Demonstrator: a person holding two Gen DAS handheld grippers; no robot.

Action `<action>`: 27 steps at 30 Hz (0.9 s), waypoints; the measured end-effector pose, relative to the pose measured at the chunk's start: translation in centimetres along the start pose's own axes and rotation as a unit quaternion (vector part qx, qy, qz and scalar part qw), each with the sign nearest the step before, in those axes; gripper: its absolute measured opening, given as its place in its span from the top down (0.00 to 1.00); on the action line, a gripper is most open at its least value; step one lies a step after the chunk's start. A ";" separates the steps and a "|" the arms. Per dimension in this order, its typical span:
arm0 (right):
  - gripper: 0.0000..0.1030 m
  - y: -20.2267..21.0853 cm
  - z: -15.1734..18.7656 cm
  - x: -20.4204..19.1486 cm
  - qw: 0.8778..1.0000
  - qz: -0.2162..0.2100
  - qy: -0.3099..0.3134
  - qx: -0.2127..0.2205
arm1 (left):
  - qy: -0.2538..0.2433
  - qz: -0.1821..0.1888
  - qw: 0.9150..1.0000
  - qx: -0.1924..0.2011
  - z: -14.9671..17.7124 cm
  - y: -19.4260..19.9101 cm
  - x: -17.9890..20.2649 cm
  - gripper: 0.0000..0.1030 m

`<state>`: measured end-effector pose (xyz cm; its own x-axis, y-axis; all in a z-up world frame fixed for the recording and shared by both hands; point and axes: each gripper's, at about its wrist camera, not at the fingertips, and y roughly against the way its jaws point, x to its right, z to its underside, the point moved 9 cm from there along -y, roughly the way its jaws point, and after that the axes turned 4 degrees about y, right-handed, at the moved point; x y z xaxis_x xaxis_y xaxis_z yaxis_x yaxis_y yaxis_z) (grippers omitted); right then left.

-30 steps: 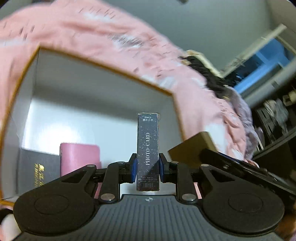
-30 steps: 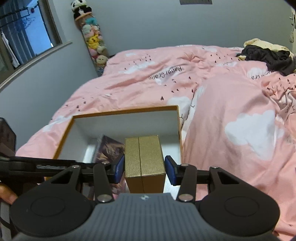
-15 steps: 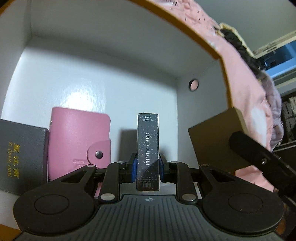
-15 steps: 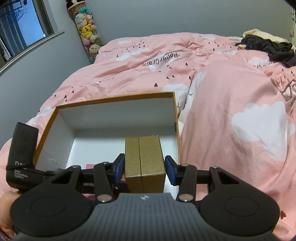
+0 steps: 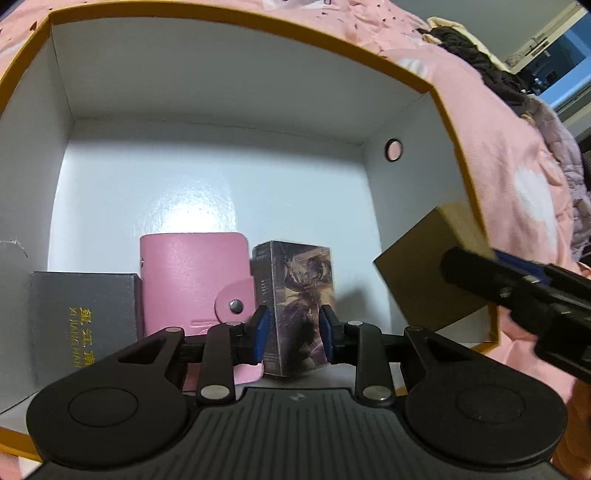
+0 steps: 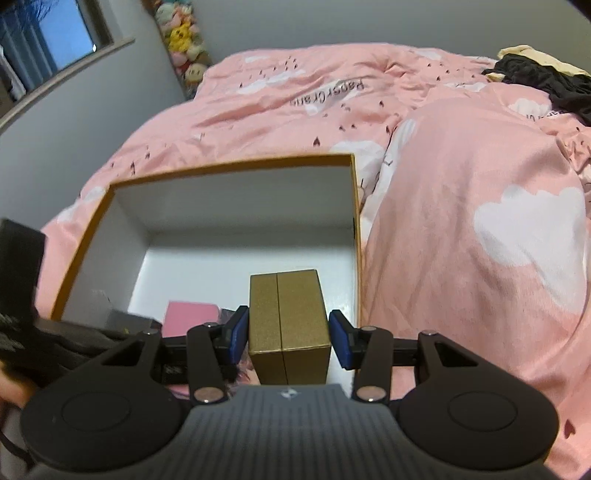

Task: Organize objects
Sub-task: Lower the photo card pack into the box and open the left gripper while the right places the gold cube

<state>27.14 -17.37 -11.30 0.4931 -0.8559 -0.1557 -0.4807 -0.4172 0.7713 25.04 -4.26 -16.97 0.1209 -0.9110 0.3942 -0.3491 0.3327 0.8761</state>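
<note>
A large white-lined box with an orange rim (image 5: 258, 22) sits open on the bed. On its floor lie a grey box with gold letters (image 5: 81, 317), a pink snap card holder (image 5: 192, 273) and a dark photo card box (image 5: 295, 295), side by side. My left gripper (image 5: 293, 330) is down inside, and its jaws are opening. The photo card box rests on the floor between them, picture face up, and the pads no longer press it. My right gripper (image 6: 289, 338) is shut on a gold box (image 6: 288, 325), held over the large box's right side (image 6: 354, 236).
A pink cloud-print duvet (image 6: 480, 184) surrounds the large box. Dark clothes (image 6: 539, 77) lie at the far right of the bed. Plush toys (image 6: 181, 33) stand in the corner beside a window (image 6: 44, 44). The back half of the box floor (image 5: 207, 184) is bare.
My left gripper came down into the large box and its jaws parted. The photo card box left the pinch and now shows its wide face. The right gripper sank with the gold box.
</note>
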 end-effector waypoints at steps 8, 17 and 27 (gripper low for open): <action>0.53 -0.7 1.0 0.2 0.999 -0.007 -0.016 -0.035 | -0.009 -0.001 1.000 0.003 -0.6 -0.3 -0.1 0.69; 0.53 -2.1 0.8 -0.8 0.994 -0.003 -0.095 -0.049 | 0.016 0.028 0.999 0.033 -1.3 1.7 -0.8 0.69; 0.53 -4.3 0.3 -3.2 0.981 -0.070 -0.168 -0.069 | 0.033 0.021 0.998 0.052 -2.3 3.1 -2.8 0.70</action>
<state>27.39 -12.98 -14.31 0.2691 -0.8554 -0.4425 -0.3106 -0.5120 0.8009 25.72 -0.09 -14.71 0.1643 -0.8776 0.4504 -0.4488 0.3401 0.8264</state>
